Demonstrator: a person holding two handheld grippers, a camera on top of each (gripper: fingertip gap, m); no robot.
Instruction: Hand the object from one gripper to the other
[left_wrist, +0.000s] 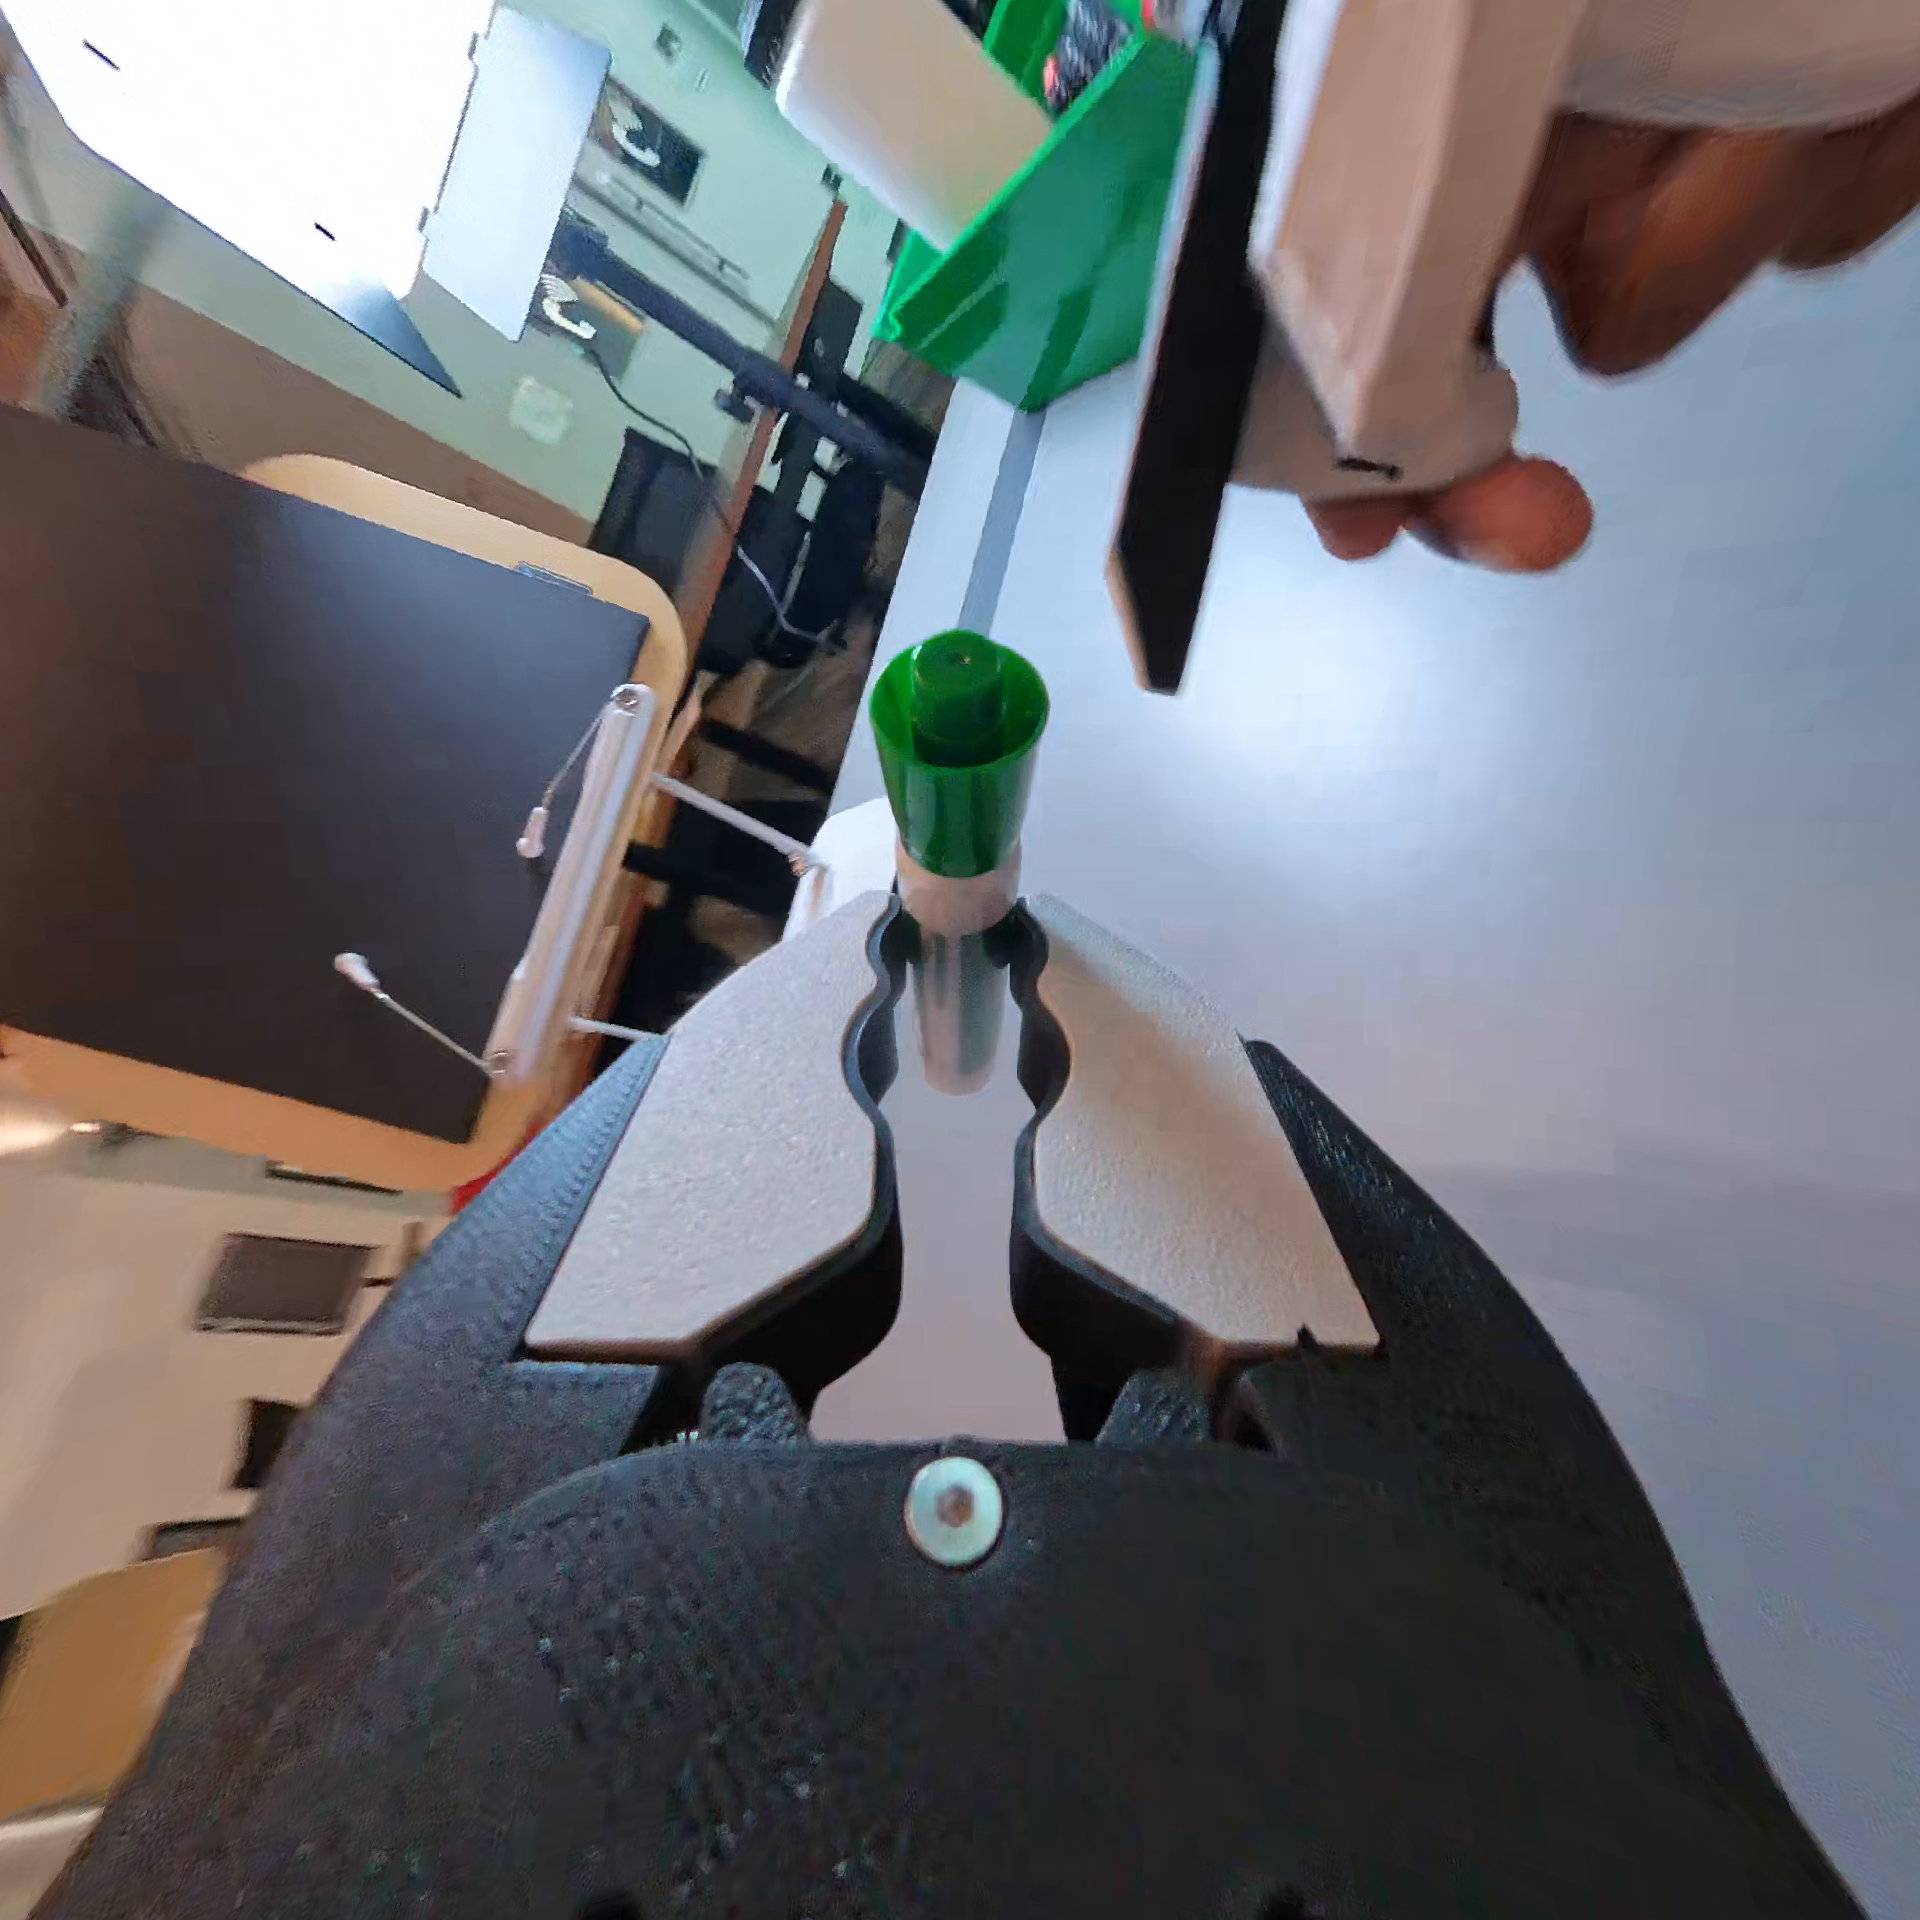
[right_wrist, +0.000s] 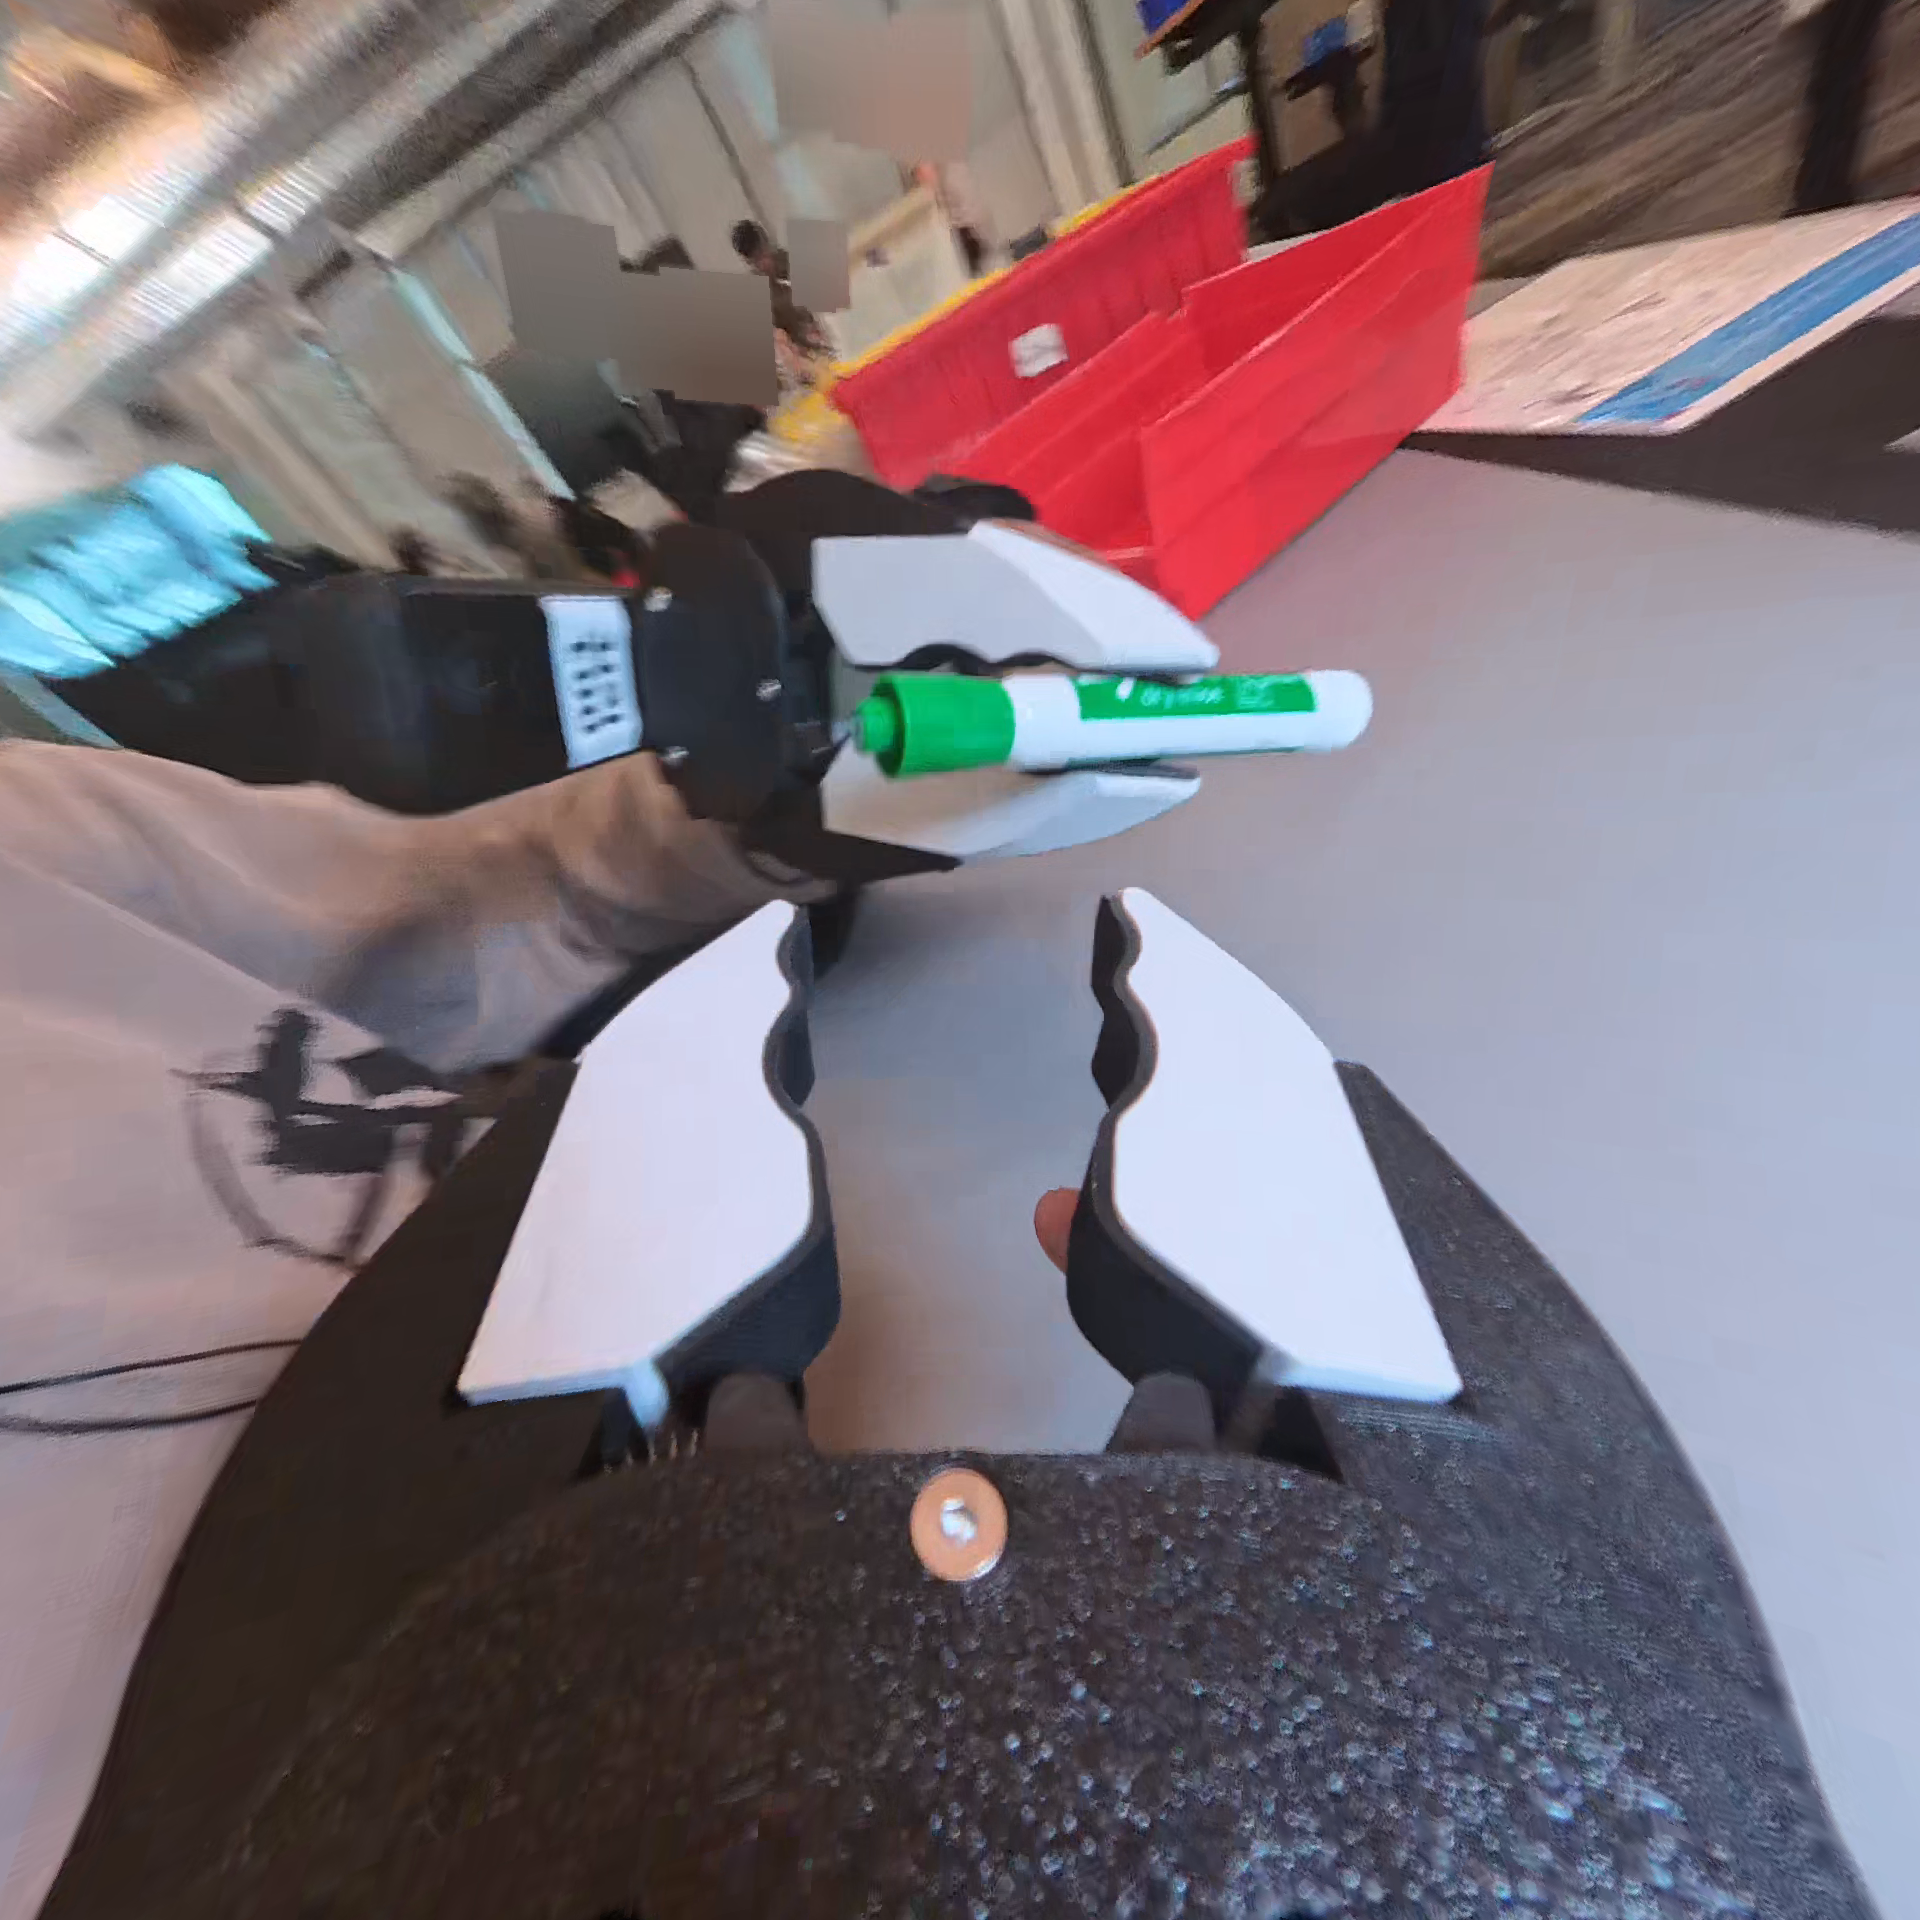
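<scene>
A marker (left_wrist: 956, 790) with a green cap and a white body is clamped between the tips of my left gripper (left_wrist: 956, 914). In the right wrist view the left gripper (right_wrist: 1195, 717) shows from the side, shut on the marker (right_wrist: 1122, 717), whose white end sticks out past the fingertips. My right gripper (right_wrist: 951, 935) is open and empty, its tips just below and in front of the left gripper, apart from the marker. In the left wrist view a hand (left_wrist: 1455, 509) holds the right gripper at the upper right, above the marker.
Both grippers are above a grey table (right_wrist: 1558, 935). Red bins (right_wrist: 1247, 416) stand at its far side and a green bin (left_wrist: 1039, 281) at another edge. A black-topped chair (left_wrist: 260, 779) is beside the table. A light sleeve (right_wrist: 312, 883) fills the left.
</scene>
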